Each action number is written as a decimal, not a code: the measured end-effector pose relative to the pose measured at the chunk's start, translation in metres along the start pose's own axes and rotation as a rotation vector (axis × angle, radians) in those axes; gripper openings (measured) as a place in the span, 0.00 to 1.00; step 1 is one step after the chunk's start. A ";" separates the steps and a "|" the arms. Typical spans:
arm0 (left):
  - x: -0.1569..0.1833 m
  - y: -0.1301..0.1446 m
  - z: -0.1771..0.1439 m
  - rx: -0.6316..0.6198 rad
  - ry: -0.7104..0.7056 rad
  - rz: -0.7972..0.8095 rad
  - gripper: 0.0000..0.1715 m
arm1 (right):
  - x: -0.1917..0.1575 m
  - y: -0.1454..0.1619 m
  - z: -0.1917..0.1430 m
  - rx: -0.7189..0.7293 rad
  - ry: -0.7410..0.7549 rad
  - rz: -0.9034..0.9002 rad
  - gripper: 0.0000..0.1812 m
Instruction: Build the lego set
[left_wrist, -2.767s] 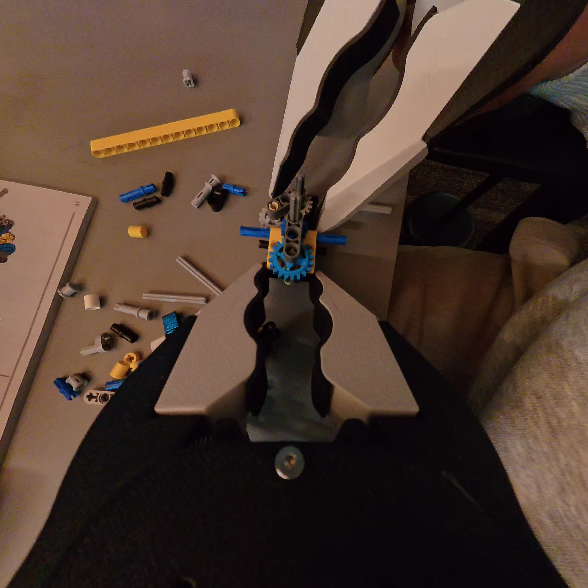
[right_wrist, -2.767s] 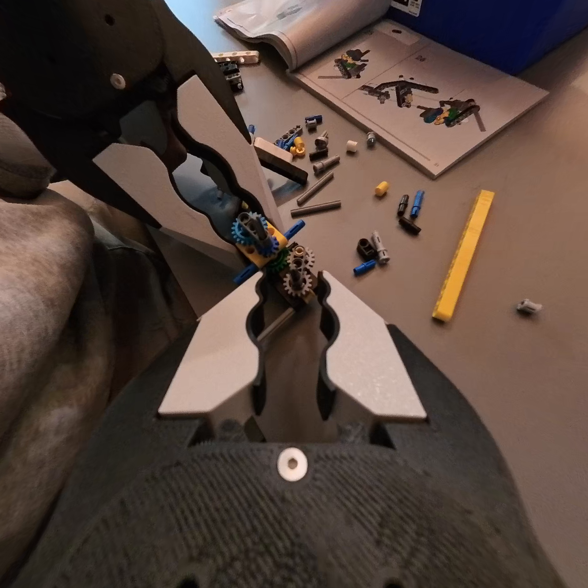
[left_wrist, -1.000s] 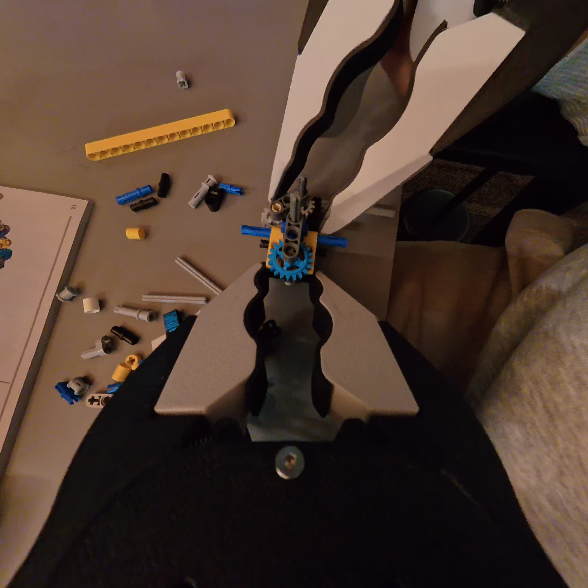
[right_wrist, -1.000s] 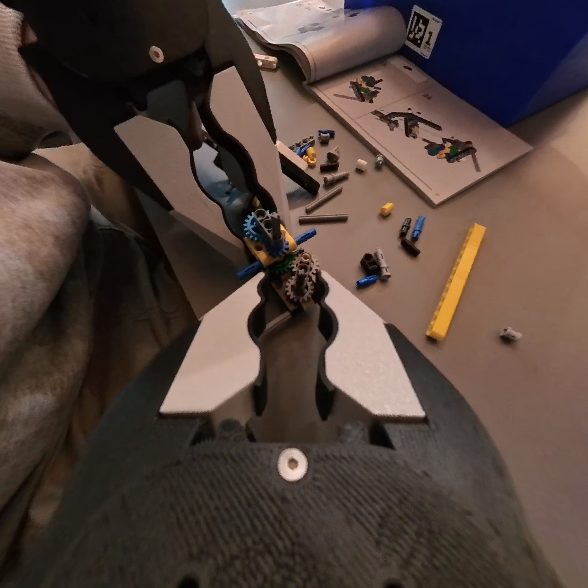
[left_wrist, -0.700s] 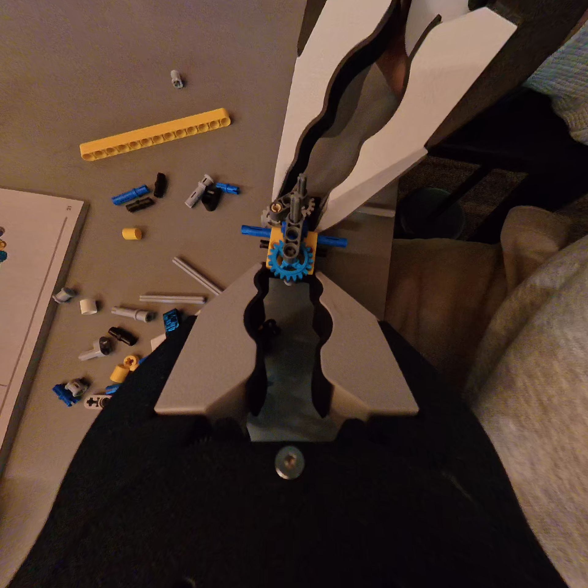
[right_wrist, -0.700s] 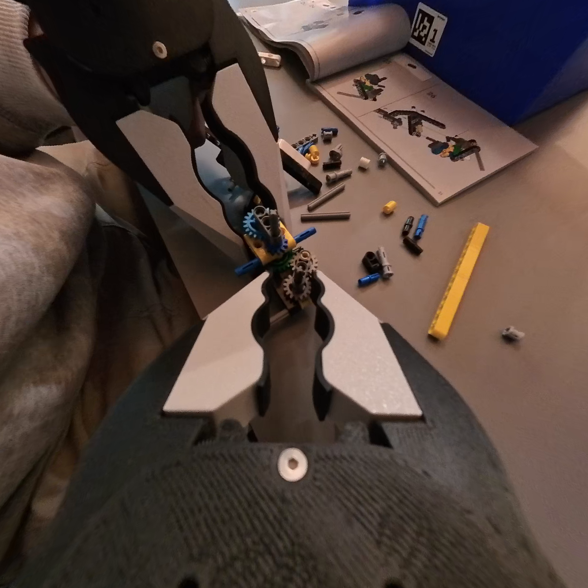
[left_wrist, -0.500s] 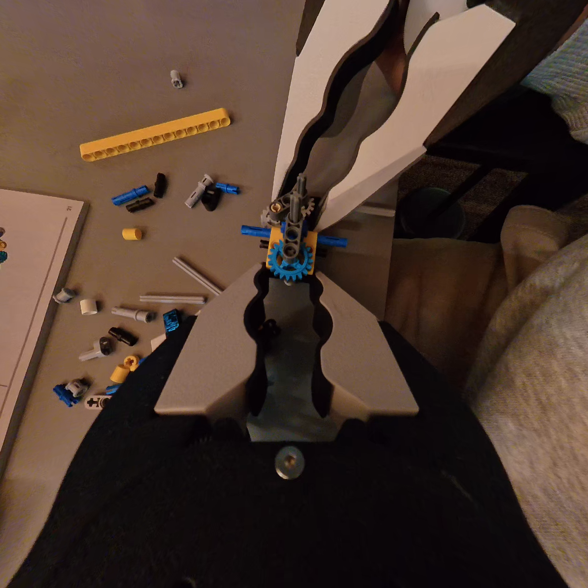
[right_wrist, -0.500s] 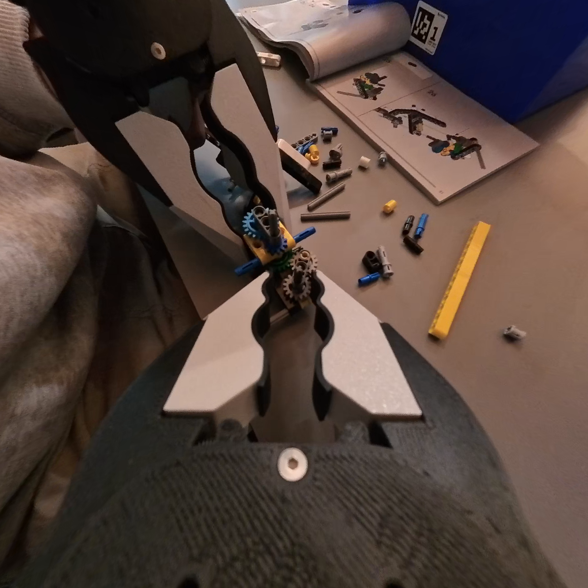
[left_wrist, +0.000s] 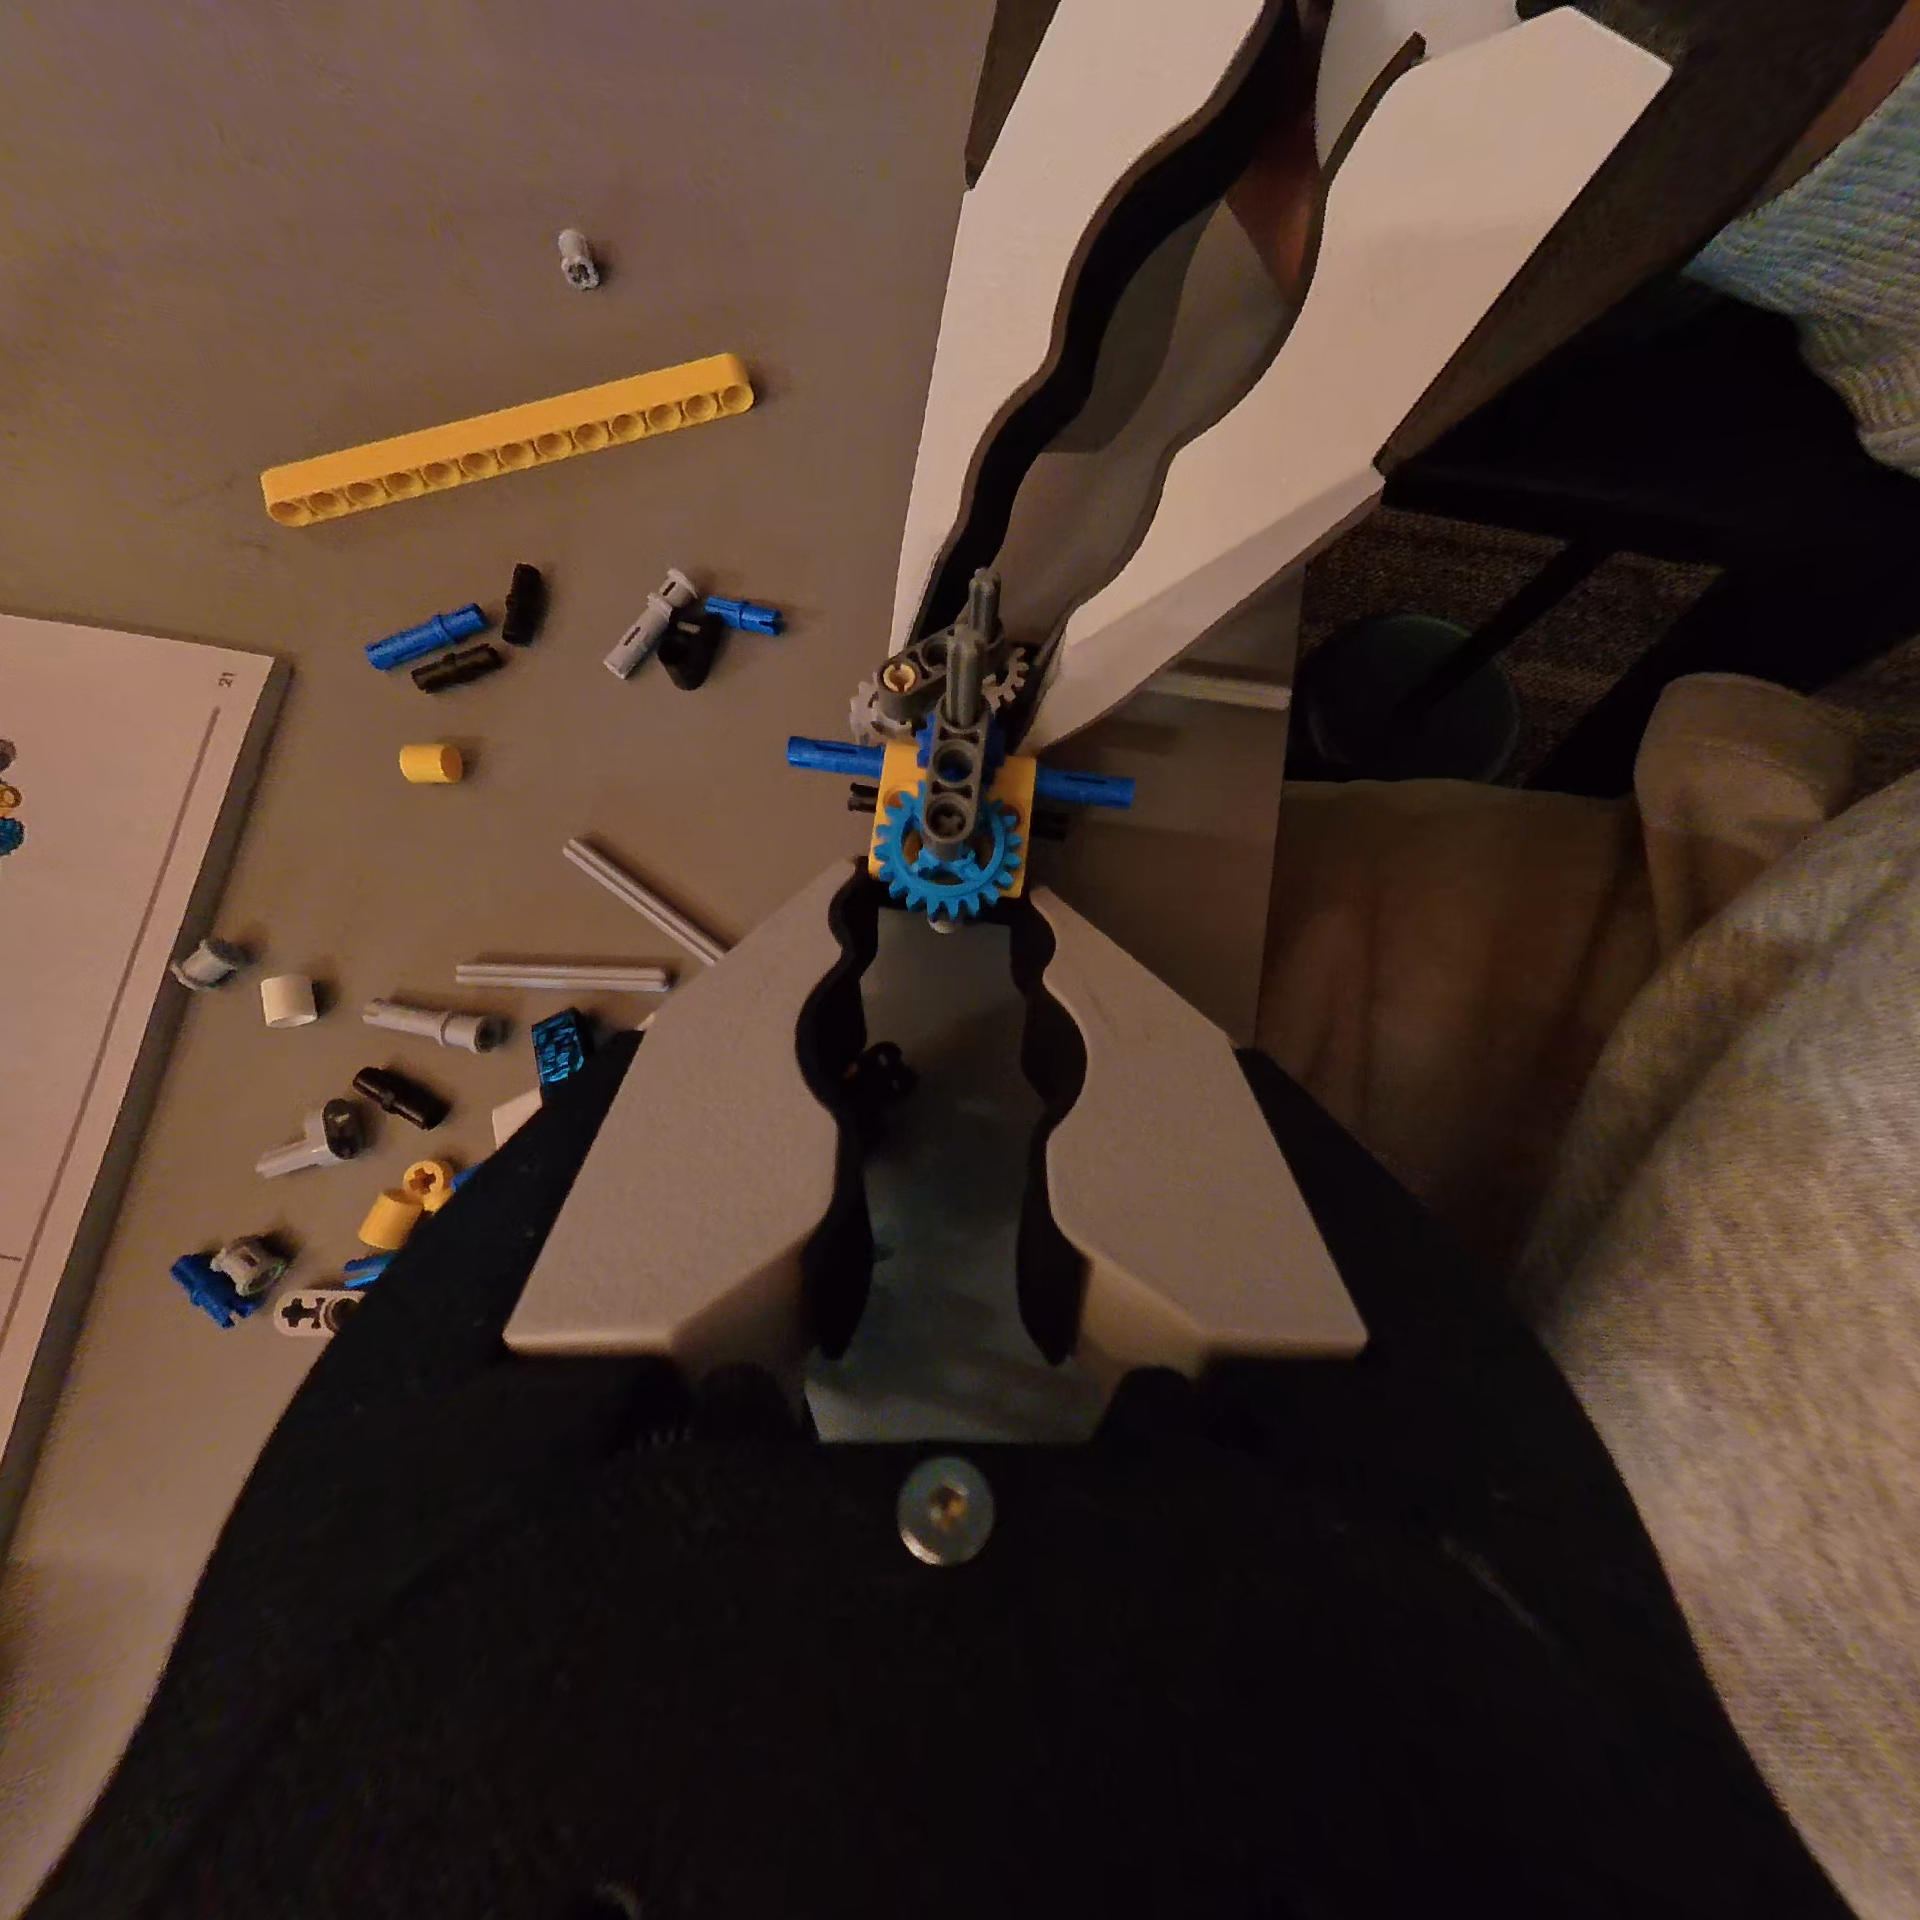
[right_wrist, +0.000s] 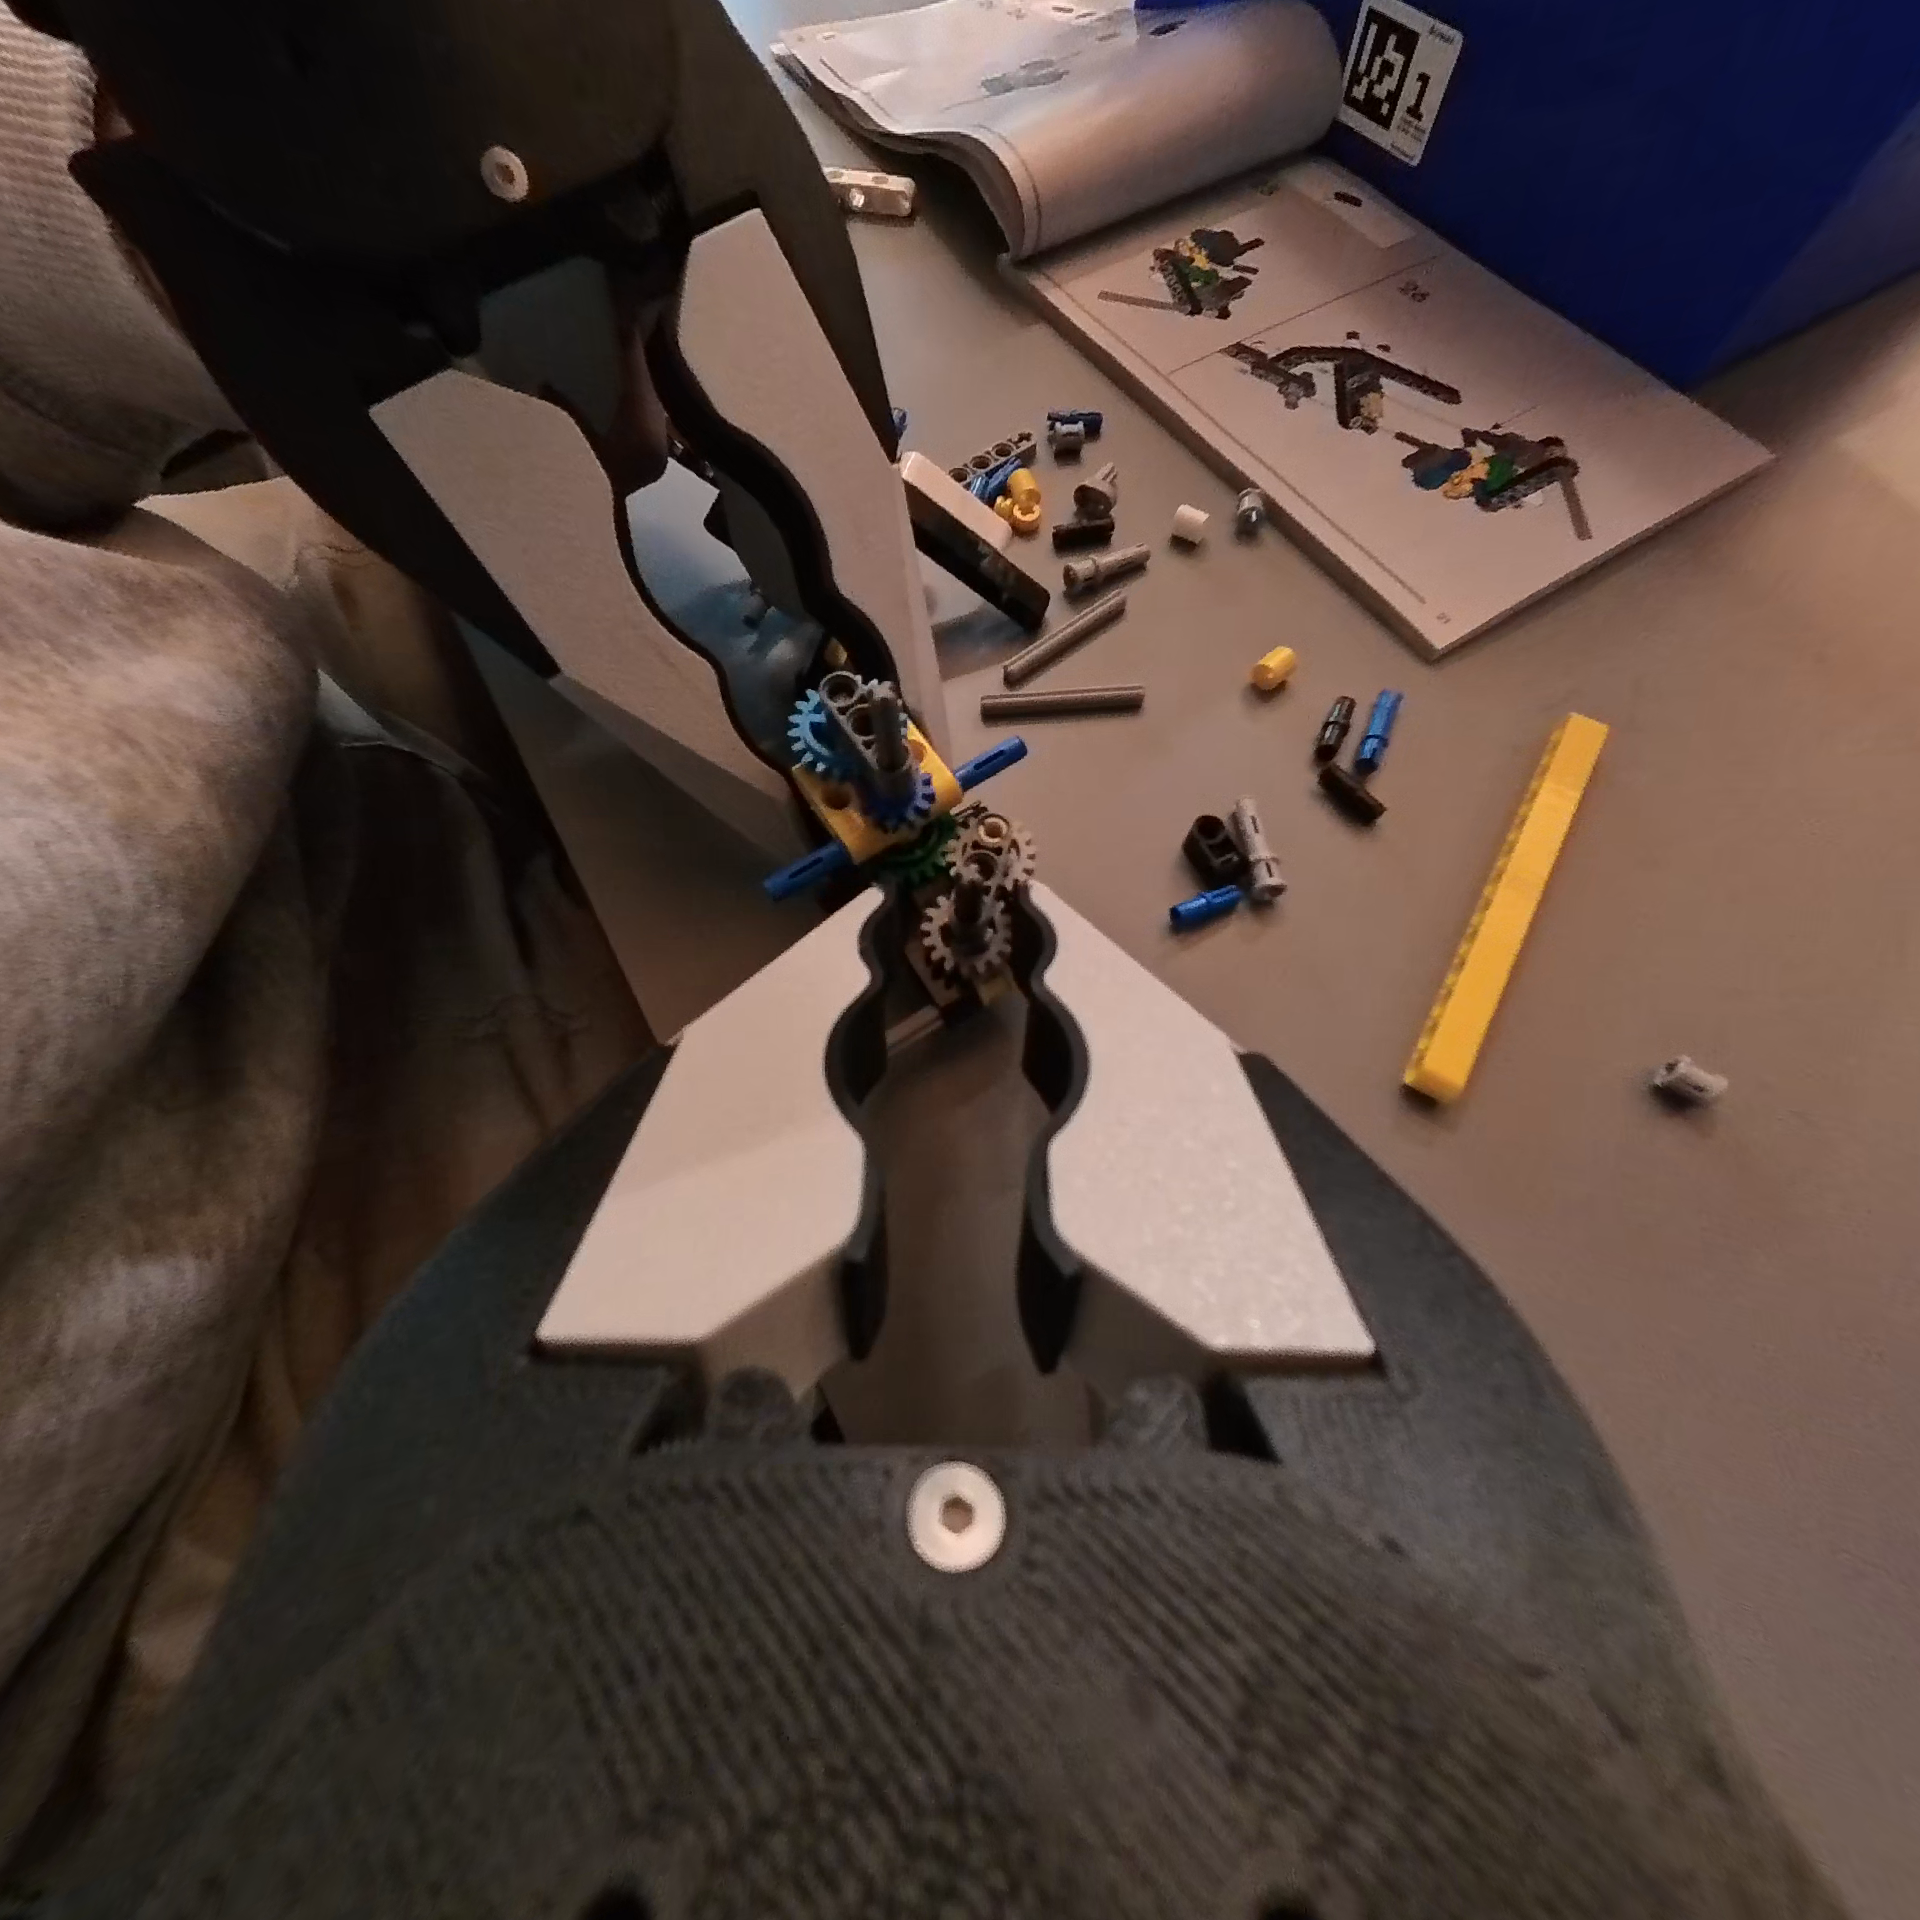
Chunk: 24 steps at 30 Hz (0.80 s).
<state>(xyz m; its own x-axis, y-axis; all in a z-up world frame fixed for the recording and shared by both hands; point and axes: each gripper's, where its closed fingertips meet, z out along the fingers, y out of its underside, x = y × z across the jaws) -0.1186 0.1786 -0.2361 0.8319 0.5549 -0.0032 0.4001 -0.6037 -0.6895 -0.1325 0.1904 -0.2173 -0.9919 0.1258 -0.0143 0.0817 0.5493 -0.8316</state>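
Note:
A small gear assembly is held in the air between both grippers. In the left wrist view its yellow block with a blue gear (left_wrist: 943, 831) sits at my left gripper (left_wrist: 940, 904), which is shut on it. Blue pins stick out both sides. My right gripper (left_wrist: 997, 665) comes in from above and is shut on the grey gear end. In the right wrist view my right gripper (right_wrist: 961, 935) is shut on the dark grey gears (right_wrist: 966, 925), and the left gripper (right_wrist: 831, 748) holds the yellow and blue part (right_wrist: 862, 779).
On the grey table lie a long yellow beam (left_wrist: 509, 436) (right_wrist: 1507, 904), grey axles (left_wrist: 561, 977), several loose blue, black, grey and yellow pins (left_wrist: 436, 644), and an open instruction booklet (right_wrist: 1403, 416). A blue box (right_wrist: 1714, 156) stands at the back. Cloth-covered legs are beside the table edge. My left and right fingertips are right by each other.
Both grippers have stayed shut on the assembly. The view has shifted slightly; the held assembly has kept its place between the jaws.

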 end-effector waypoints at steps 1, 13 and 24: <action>0.000 0.000 0.000 0.000 0.000 -0.001 0.14 | 0.000 0.000 0.000 0.000 0.000 0.000 0.11; -0.002 -0.001 0.000 0.002 -0.013 -0.004 0.14 | 0.002 -0.001 0.000 0.005 0.019 0.001 0.17; -0.002 -0.001 -0.001 0.004 -0.014 -0.020 0.14 | 0.019 -0.001 -0.016 0.031 0.080 0.014 0.28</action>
<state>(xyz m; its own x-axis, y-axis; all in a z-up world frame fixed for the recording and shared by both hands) -0.1207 0.1778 -0.2348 0.8181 0.5751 0.0001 0.4150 -0.5903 -0.6924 -0.1497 0.2056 -0.2075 -0.9796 0.2001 0.0173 0.0915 0.5213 -0.8484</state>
